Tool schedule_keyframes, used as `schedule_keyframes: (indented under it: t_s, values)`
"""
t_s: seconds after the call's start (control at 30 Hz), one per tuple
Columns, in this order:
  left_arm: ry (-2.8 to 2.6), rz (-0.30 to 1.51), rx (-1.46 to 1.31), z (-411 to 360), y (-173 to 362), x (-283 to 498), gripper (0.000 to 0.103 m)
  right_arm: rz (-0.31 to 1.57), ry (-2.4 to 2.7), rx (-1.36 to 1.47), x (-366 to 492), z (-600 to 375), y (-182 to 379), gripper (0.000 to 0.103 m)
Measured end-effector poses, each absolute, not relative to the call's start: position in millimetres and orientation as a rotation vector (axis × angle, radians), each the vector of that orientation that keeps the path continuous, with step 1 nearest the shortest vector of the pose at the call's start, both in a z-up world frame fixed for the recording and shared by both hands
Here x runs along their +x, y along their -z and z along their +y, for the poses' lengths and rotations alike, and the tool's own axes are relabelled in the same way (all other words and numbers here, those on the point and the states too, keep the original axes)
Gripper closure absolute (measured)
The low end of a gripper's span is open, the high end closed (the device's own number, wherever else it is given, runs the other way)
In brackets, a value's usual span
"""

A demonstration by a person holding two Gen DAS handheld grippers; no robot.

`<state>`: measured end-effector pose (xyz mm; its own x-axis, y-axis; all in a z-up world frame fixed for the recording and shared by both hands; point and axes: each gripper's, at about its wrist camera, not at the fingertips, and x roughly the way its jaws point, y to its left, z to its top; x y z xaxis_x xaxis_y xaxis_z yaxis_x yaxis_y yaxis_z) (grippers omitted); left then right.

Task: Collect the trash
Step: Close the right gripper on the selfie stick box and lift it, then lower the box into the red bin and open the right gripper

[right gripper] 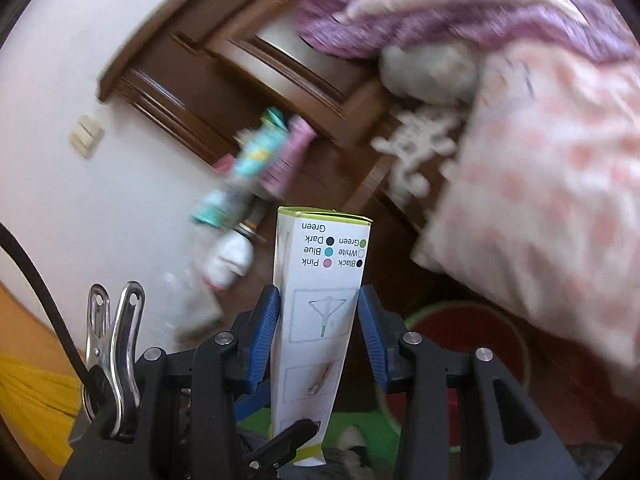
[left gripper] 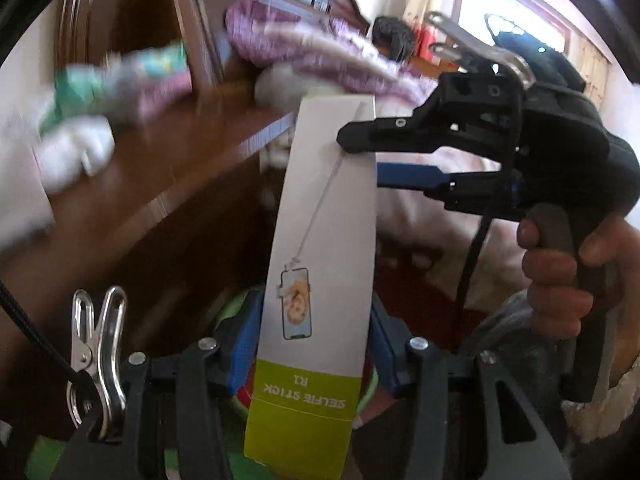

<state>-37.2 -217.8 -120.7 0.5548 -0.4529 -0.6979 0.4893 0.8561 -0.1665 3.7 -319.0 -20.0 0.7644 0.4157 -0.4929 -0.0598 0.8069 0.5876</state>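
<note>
A long white selfie stick box [left gripper: 320, 248] with a yellow-green end is held between both grippers. My left gripper [left gripper: 316, 320] is shut on its lower, green-labelled part, blue pads pressing both sides. My right gripper [left gripper: 364, 156], held by a hand [left gripper: 560, 280], comes in from the right and clamps the box's upper end. In the right wrist view the same box [right gripper: 320, 280] stands upright in my right gripper [right gripper: 319, 304], and a black finger [right gripper: 280, 440] of the left gripper shows at its bottom. A green-rimmed bin [right gripper: 424, 312] with a red inside lies below.
A dark wooden bedside table [left gripper: 160, 184] carries blurred bottles and tubes [right gripper: 256, 160]. To the right lie a purple quilt [left gripper: 304, 48] and a pink-patterned pillow [right gripper: 540, 200] on the bed. A wall switch [right gripper: 86, 136] and yellow cloth [right gripper: 32, 392] are at left.
</note>
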Motion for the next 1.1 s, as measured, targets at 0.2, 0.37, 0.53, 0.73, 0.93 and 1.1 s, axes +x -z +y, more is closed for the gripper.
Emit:
schedule_keyframes:
  t_s: [0.2,0.37,0.53,0.73,0.93,1.1]
  values:
    - [0.522,0.973,0.02,-225.4,181.4,-26.1,0.051,0.8,-0.262,0.529,29.5,-324.9,84.0,0.061]
    - [0.49,1.058,0.005,-219.3,217.4,-24.2,0.052,0.886,-0.291,0.542,49.3,-328.1,133.5,0.061]
    - [0.48,1.153,-0.011,-217.8,250.1,-14.4,0.051,0.964,-0.29,0.534,64.9,-329.0,166.5,0.061]
    - [0.461,1.293,-0.017,-225.3,287.3,-7.1,0.05,1.075,-0.289,0.437,77.9,-321.4,209.7,0.061]
    - [0.396,1.347,0.019,-234.1,293.5,4.7,0.051,1.175,-0.258,0.618,94.9,-353.3,253.5,0.066]
    - [0.364,1.406,0.096,-250.3,300.0,22.4,0.051,1.379,-0.154,0.223,113.0,-322.8,279.9,0.073]
